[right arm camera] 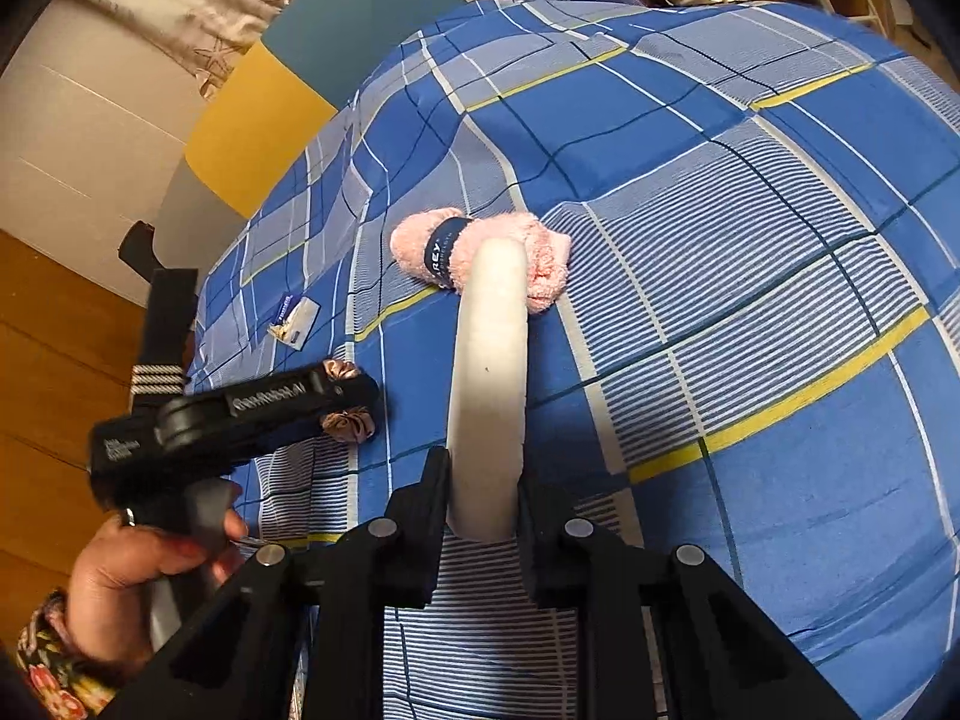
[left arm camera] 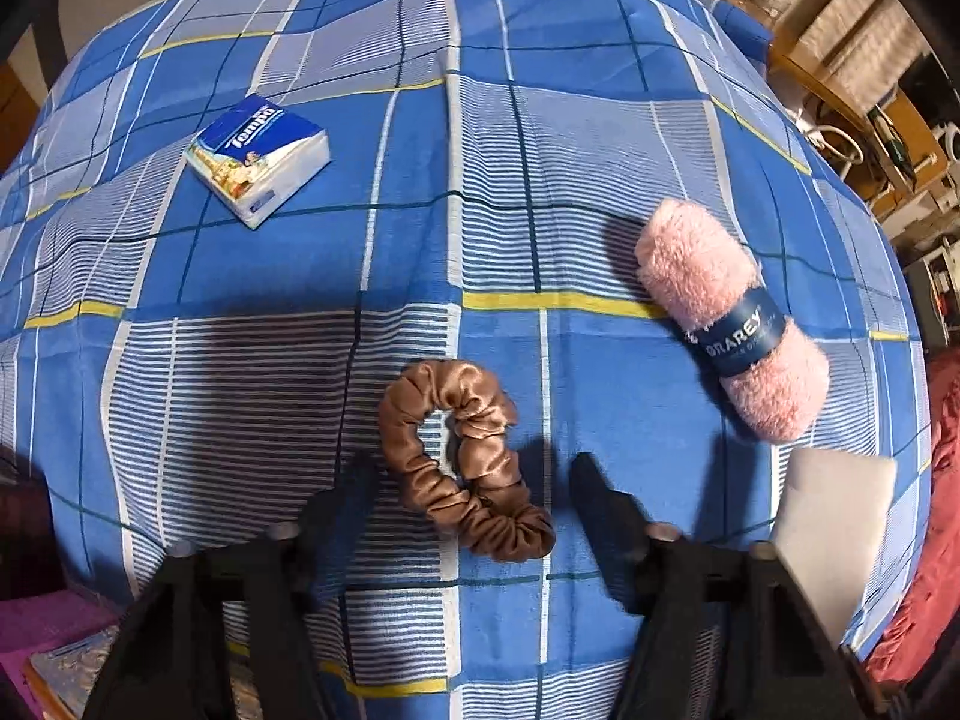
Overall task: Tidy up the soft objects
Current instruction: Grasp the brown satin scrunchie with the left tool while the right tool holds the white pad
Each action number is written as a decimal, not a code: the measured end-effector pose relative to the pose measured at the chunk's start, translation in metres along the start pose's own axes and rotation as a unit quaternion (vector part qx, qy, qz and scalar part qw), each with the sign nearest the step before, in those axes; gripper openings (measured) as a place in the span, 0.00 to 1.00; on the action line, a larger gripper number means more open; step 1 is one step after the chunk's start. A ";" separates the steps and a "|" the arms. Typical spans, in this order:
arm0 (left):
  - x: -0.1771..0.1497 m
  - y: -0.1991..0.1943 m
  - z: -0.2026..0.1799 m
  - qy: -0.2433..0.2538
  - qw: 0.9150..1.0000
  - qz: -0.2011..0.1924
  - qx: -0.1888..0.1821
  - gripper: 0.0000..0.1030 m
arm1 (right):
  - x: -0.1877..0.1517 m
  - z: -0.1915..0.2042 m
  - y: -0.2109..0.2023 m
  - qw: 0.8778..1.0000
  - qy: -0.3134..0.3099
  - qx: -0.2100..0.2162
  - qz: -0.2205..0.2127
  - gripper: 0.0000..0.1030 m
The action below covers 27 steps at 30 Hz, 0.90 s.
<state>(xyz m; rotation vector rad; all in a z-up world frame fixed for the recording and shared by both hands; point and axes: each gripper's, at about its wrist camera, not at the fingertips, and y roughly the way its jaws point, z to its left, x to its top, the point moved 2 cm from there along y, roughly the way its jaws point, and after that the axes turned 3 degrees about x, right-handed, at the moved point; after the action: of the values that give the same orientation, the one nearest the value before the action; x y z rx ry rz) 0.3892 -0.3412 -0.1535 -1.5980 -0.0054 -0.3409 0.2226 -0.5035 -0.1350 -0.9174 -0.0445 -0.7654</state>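
A brown satin scrunchie (left arm camera: pixel 465 459) lies on the blue checked cloth between the fingers of my open left gripper (left arm camera: pixel 474 474), which straddles it. A pink yarn skein (left arm camera: pixel 729 321) with a dark blue band lies to the right; it also shows in the right wrist view (right arm camera: pixel 480 255). A tissue pack (left arm camera: pixel 259 157) lies at the far left. My right gripper (right arm camera: pixel 483 480) is shut on a white sponge (right arm camera: pixel 489 384), held above the cloth. That sponge shows at the right edge of the left wrist view (left arm camera: pixel 831 516). The left gripper (right arm camera: pixel 354 402) covers most of the scrunchie (right arm camera: pixel 348 423) there.
The blue checked cloth (left arm camera: pixel 540 120) covers the whole surface. Wooden shelves with clutter (left arm camera: pixel 888 108) stand at the far right. A red fabric (left arm camera: pixel 936 540) lies at the right edge. A yellow and teal board (right arm camera: pixel 264 120) and wooden floor (right arm camera: pixel 54 360) lie left.
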 end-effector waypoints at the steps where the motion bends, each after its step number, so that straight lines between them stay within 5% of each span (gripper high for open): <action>1: -0.001 0.001 0.000 0.002 1.000 0.000 0.002 0.35 | 0.000 0.000 0.000 1.000 -0.001 0.000 0.000 0.20; 7: -0.007 -0.006 0.002 0.006 1.000 -0.015 -0.010 0.19 | -0.001 -0.001 0.001 1.000 0.002 0.001 0.001 0.20; 27: -0.068 -0.135 0.029 0.009 0.986 -0.095 -0.134 0.19 | -0.009 0.000 0.004 1.000 -0.020 -0.008 -0.002 0.20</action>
<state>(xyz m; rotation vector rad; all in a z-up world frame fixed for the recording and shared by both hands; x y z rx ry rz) 0.3022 -0.2901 -0.0374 -1.8667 -0.1018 -0.5218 0.2182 -0.4965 -0.1407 -0.9471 -0.0755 -0.7527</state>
